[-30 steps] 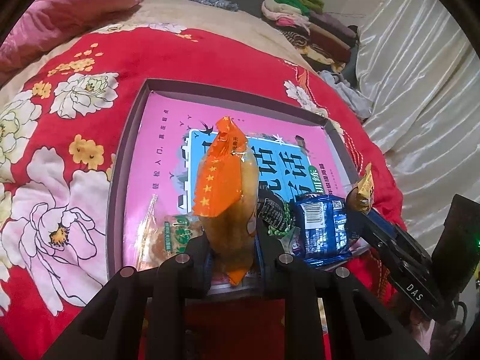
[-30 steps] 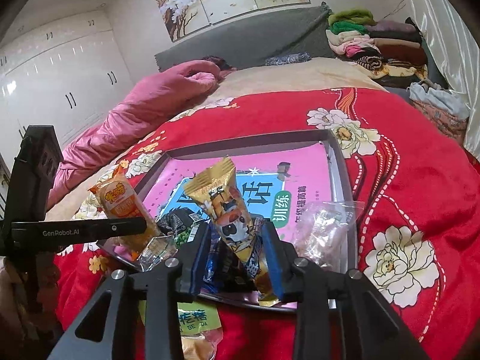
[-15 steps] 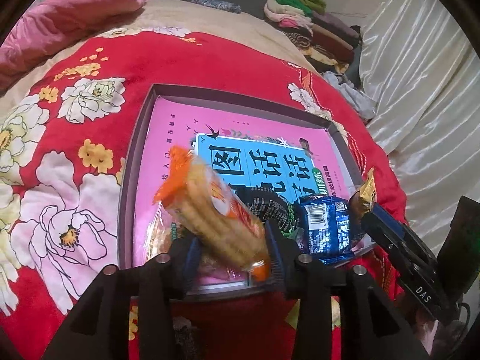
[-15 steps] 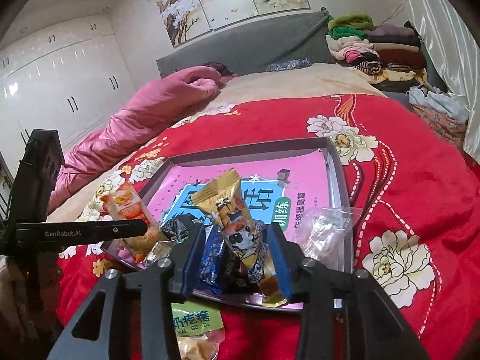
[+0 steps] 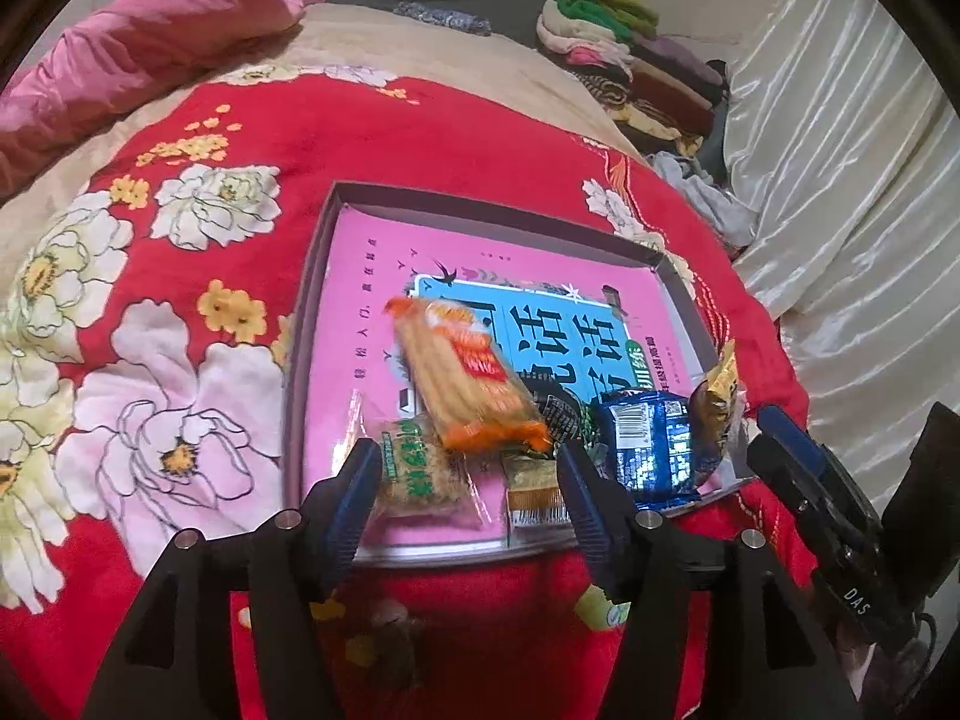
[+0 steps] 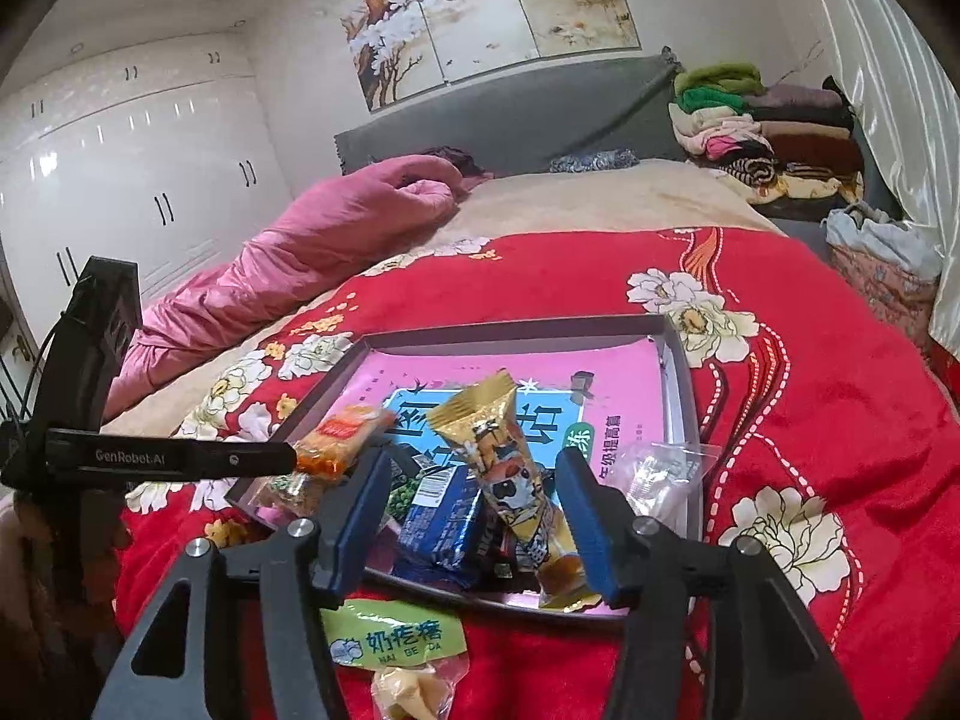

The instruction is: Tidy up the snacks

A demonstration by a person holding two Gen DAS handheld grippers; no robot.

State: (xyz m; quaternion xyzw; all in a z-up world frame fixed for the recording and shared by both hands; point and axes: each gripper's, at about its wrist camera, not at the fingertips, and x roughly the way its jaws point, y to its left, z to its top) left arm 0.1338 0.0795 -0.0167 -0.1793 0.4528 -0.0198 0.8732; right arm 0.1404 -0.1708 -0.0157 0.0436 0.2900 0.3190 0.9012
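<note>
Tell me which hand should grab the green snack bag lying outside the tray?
Probably right. The green snack bag lies just beneath the open right gripper, outside the tray. The left gripper, also open, sees only its corner, off to the side.

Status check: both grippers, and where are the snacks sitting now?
Left gripper open, orange cracker pack lying in tray. Right gripper open around upright gold packet. Green-label snack outside tray.

Pink quilt [image 6: 312,252] and folded clothes [image 6: 762,126] on floral bedspread [image 6: 840,372].

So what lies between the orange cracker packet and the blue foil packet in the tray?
A black-and-green packet, seen in the left wrist view.
</note>
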